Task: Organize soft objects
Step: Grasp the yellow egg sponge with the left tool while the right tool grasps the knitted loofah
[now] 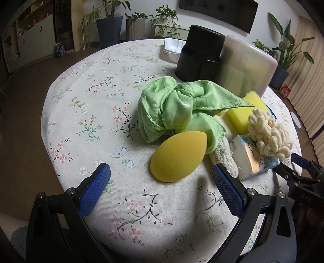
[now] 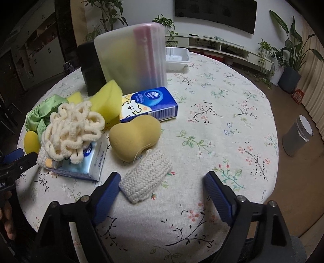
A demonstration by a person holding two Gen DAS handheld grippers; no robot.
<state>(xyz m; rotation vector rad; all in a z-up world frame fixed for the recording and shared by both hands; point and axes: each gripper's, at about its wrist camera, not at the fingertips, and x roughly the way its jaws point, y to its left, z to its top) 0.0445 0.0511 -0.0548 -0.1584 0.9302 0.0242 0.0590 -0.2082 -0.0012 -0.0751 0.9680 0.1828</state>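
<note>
On the floral tablecloth (image 2: pixel 222 91), far frosted bin (image 2: pixel 131 58), then green cloth (image 1: pixel 178 109), tan sponge (image 2: pixel 134 134), white knit pad (image 2: pixel 146 182) touching the left finger of the gaping, empty right gripper (image 2: pixel 162 191), yellow egg sponge (image 1: pixel 178 157) just beyond the wide-open left gripper (image 1: pixel 162 188).

the round table (image 2: pixel 232 113) fills the middle of both views under a cream tablecloth (image 1: pixel 85 97) printed with small flowers and twigs. at the top centre of the left view stand a black cylindrical container (image 1: pixel 199 52) and, touching its right side, a frosted translucent plastic box (image 1: pixel 247 66). a white shallow plastic tray (image 2: pixel 177 58) sits behind them. potted green plants (image 1: pixel 110 24) line the wall, and a dark flat screen (image 2: pixel 214 14) hangs at upper right. a grey cylinder, perhaps a bin (image 2: pixel 297 135), stands on the floor at the right edge.
</note>
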